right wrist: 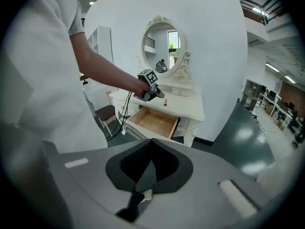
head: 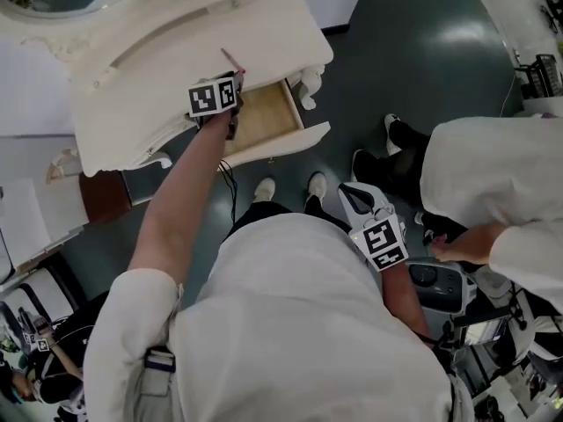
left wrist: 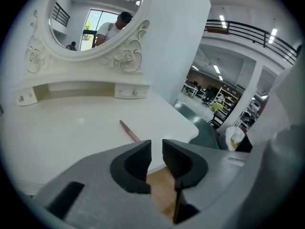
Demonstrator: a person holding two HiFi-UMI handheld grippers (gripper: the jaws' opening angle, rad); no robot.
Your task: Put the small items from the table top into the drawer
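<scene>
A thin pink stick [left wrist: 129, 131] lies on the white dressing table top [left wrist: 62, 137]; from above the stick [head: 233, 60] sits just behind the table's front edge. Below that edge the wooden drawer [head: 264, 117] stands pulled out, and I see nothing lying in the part that shows. My left gripper [left wrist: 157, 160] hovers over the drawer's front, its jaws a little apart with nothing between them, the stick just beyond them. My right gripper [right wrist: 151, 151] is shut and empty, held back by my body [head: 359, 199], far from the table.
An oval mirror [left wrist: 90, 18] stands at the back of the table. A second person in white [head: 493, 192] stands at my right beside a grey device [head: 435, 284]. A brown chair [right wrist: 107, 113] is left of the table. A cable [head: 230, 192] hangs below the drawer.
</scene>
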